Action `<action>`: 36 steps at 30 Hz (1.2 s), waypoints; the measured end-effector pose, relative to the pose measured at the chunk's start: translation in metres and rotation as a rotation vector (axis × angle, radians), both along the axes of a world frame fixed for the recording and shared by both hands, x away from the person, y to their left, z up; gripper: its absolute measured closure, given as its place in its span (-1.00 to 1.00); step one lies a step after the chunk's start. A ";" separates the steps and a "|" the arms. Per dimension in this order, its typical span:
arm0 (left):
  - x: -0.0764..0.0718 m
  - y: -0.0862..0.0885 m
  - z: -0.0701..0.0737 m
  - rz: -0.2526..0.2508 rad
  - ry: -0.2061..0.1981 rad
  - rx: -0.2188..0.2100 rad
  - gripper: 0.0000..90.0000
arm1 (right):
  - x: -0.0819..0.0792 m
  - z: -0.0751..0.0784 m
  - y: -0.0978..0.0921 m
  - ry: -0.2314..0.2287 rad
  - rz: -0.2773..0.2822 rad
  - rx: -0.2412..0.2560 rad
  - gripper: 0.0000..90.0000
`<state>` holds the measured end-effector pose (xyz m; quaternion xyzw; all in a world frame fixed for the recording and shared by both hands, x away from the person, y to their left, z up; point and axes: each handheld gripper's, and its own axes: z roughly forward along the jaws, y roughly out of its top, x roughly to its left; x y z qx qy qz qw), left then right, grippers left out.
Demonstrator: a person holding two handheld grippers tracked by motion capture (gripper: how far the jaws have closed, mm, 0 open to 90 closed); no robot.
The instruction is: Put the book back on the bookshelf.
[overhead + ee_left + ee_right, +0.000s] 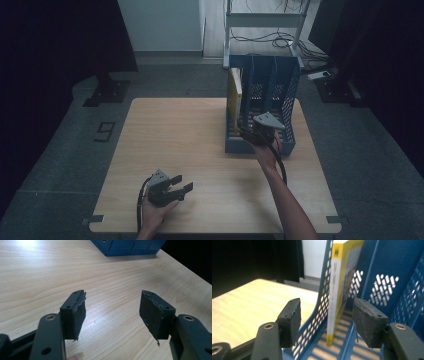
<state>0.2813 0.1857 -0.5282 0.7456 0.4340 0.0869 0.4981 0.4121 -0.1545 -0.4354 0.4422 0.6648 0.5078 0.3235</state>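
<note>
A blue perforated file rack (pixel 280 90) with several upright slots stands at the table's back right. A yellow book with a white spine (pixel 234 95) stands upright in its leftmost slot. My right gripper (pixel 247 134) hovers at the rack's front left corner, open. In the right gripper view its jaws (pixel 325 320) straddle the line of the book (pixel 337 290) and the rack's left wall (pixel 322 302), short of touching either. My left gripper (pixel 182 183) stands open and holds nothing, low over the table's front left. In its own view the jaws (pixel 112 312) frame bare wood, with the rack (pixel 130 247) farther off.
The light wooden table (pixel 170 135) is bare left of the rack. Its right edge shows close in the left gripper view. On the floor behind it stand a white metal frame (pixel 265 20) and loose cables (pixel 280 40). Dark curtains hang on both sides.
</note>
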 end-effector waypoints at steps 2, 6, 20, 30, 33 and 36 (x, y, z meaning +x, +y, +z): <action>0.000 0.000 0.000 0.001 0.000 0.002 -0.19 | -0.011 -0.008 -0.004 0.004 0.008 0.007 -0.11; 0.000 0.000 0.001 -0.002 -0.002 0.008 -0.20 | -0.022 -0.017 -0.007 0.014 0.023 -0.010 -0.12; 0.000 -0.001 -0.001 -0.006 -0.004 0.024 -0.21 | -0.066 -0.049 -0.030 0.052 0.060 0.015 -0.13; 0.000 -0.002 -0.003 -0.001 -0.001 0.042 -0.21 | -0.096 -0.078 -0.054 0.100 0.077 -0.002 -0.14; 0.000 -0.002 -0.003 -0.001 0.000 0.046 -0.21 | -0.102 -0.085 -0.059 0.117 0.076 -0.018 -0.15; 0.001 -0.001 -0.003 0.002 0.001 0.053 -0.21 | -0.107 -0.092 -0.067 0.149 0.078 -0.037 -0.16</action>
